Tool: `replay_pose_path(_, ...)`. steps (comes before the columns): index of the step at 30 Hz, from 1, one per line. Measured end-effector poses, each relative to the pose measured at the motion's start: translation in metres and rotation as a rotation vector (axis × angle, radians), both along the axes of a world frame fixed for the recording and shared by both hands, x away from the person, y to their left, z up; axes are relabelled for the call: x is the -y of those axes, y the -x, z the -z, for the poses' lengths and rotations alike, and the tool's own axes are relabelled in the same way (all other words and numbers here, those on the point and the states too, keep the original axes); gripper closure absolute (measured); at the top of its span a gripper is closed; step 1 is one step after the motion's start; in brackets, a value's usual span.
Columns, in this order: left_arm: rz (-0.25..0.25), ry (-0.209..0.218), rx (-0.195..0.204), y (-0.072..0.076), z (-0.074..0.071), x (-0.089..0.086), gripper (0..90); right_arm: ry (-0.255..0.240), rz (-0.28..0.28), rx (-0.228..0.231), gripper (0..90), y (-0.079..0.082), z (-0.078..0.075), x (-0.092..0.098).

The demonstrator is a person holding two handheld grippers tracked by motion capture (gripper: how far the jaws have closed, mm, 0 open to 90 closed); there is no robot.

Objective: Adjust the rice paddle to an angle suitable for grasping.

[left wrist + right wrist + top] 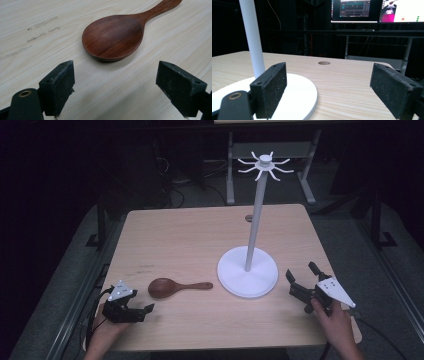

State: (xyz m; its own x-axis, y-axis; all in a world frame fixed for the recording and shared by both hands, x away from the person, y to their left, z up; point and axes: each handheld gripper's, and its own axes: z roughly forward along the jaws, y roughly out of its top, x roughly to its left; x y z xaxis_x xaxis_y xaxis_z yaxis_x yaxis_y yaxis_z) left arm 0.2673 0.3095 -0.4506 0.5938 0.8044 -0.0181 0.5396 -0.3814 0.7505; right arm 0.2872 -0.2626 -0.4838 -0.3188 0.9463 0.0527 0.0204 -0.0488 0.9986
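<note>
We look down on a pale wooden table (190,240) in a dark room; everything beyond its edges is too dim to make out, apart from faint frame legs and cables on the floor. Right of centre stands a white rack (248,270), a round base with a tall pole topped by curved hooks; in the right gripper view the pole runs out of the top of the picture. A round hole (248,218) sits near the far edge, just behind the pole. The spoon (172,287), dark wood, lies flat at front left, bowl leftward, handle pointing at the rack's base without touching it. Our left gripper (142,310) hovers just before the bowl, jaws spread wide, grasping nothing; its view cuts off the handle's tip. Our right gripper (300,280) is near the base, likewise released.
</note>
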Motion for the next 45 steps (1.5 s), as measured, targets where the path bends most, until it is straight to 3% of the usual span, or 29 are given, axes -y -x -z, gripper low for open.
replay_pose_path(6,0.012,-0.018,0.007,-0.003,-0.003,0.003,15.1,-0.001,0.001,-0.001,13.5,0.0,0.0,0.0)
replay_pose_path(18,0.008,-0.008,0.024,-0.01,-0.011,0.007,15.3,-0.001,-0.003,0.002,13.5,0.0,0.0,0.0)
replay_pose_path(30,0.027,-0.022,0.036,-0.032,-0.022,0.017,15.8,0.0,0.001,-0.001,13.5,0.0,0.0,-0.001)
replay_pose_path(45,0.02,0.011,0.064,-0.058,-0.037,0.028,19.7,0.002,0.002,0.0,13.5,0.0,0.0,-0.001)
